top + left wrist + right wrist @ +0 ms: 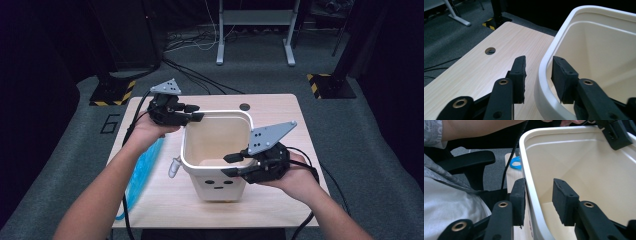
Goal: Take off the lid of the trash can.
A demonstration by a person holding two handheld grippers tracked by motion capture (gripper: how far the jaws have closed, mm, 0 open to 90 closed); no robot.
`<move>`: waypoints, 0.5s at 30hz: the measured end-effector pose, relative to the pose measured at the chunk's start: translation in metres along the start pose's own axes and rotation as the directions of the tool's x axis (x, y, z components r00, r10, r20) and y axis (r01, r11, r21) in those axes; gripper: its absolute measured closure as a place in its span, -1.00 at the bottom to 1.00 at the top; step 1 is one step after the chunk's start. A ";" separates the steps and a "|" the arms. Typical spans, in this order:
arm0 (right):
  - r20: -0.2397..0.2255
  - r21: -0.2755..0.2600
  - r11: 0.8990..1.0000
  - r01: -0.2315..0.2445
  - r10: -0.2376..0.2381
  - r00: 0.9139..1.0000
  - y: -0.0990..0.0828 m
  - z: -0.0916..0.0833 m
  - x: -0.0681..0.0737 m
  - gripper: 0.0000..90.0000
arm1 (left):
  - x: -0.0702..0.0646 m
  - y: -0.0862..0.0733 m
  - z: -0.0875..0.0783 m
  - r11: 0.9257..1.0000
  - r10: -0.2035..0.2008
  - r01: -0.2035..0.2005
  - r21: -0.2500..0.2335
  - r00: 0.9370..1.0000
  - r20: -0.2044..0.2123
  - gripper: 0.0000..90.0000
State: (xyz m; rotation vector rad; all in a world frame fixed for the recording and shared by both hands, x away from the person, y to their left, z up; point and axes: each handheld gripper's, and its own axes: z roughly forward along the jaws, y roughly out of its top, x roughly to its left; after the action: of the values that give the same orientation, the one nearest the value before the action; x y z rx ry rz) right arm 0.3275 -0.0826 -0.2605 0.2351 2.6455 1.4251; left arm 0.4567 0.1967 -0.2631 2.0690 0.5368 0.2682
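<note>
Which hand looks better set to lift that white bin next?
Neither alone, probably. The left gripper straddles the far-left rim of the bin, the right gripper the near-right rim, a gap at the pads of each. Opposite corners suggest a two-handed lift.

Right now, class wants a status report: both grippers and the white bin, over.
Left gripper straddles the white bin rim at the far-left corner; pads not pressing. Right gripper likewise, near-right rim. Blue bag beside bin, not blocking.

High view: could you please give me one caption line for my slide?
Two hand-held grippers, left gripper and right gripper, straddle opposite rims of a white bin on a wooden table.
</note>
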 end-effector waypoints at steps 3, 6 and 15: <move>-0.015 0.003 1.000 0.005 -0.005 1.000 0.000 0.001 0.000 0.50 | -0.001 0.001 0.001 1.000 0.004 -0.004 0.005 1.000 0.000 0.48; -0.029 0.004 1.000 -0.001 0.001 1.000 0.000 0.002 -0.001 0.56 | -0.001 0.001 0.002 1.000 0.017 -0.017 0.010 1.000 0.010 0.56; -0.075 0.011 1.000 -0.005 0.006 0.997 0.001 0.002 -0.003 0.74 | -0.002 0.002 0.002 0.999 0.031 -0.031 0.027 0.999 0.014 0.66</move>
State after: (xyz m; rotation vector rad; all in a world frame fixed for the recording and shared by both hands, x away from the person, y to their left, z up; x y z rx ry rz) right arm 0.3311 -0.0814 -0.2603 0.1944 2.7143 1.4498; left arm 0.4566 0.1937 -0.2628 2.1056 0.5035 0.2661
